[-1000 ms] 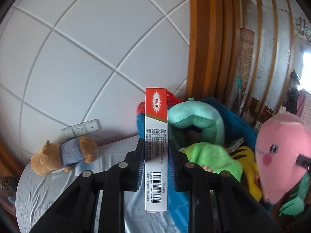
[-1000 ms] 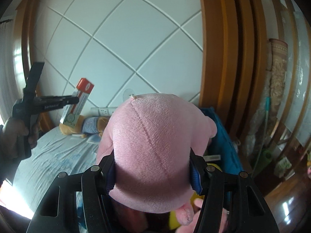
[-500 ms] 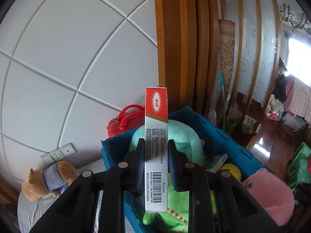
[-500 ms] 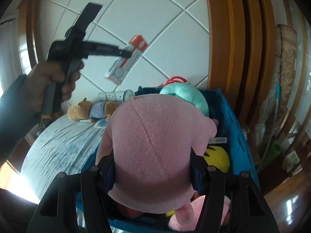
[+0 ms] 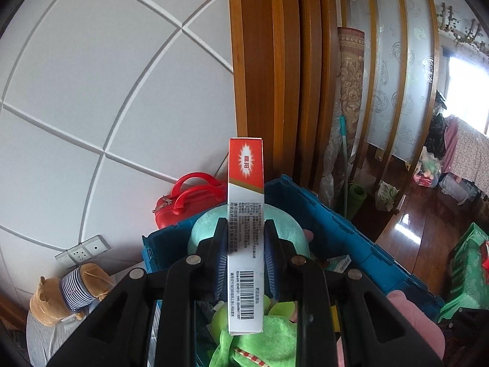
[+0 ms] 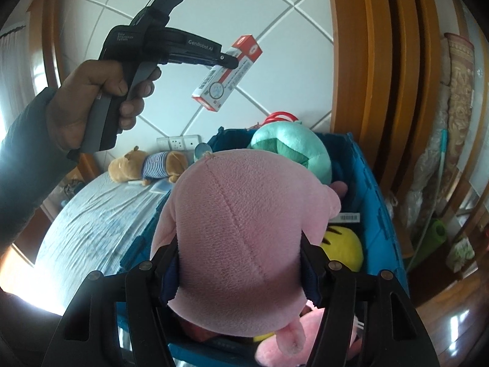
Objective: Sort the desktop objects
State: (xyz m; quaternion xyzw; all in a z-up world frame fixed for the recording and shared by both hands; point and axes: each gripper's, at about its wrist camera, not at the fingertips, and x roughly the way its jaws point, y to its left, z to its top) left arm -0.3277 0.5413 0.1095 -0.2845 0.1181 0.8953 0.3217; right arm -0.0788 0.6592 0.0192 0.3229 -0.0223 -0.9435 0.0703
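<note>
while one blue bin (image 6: 369, 177) held several plush toys, the left gripper (image 5: 245, 253) pinched one red-and-white box (image 5: 245, 229) high above it and the right gripper (image 6: 241, 275) clamped one pink plush (image 6: 241, 229) over it

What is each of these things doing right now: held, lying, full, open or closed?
Left gripper: shut on box.
Box: held upright above bin.
Right gripper: shut on pink plush.
Pink plush: held over bin.
Bin: open, holding toys.
Bear: lying on table.
</note>
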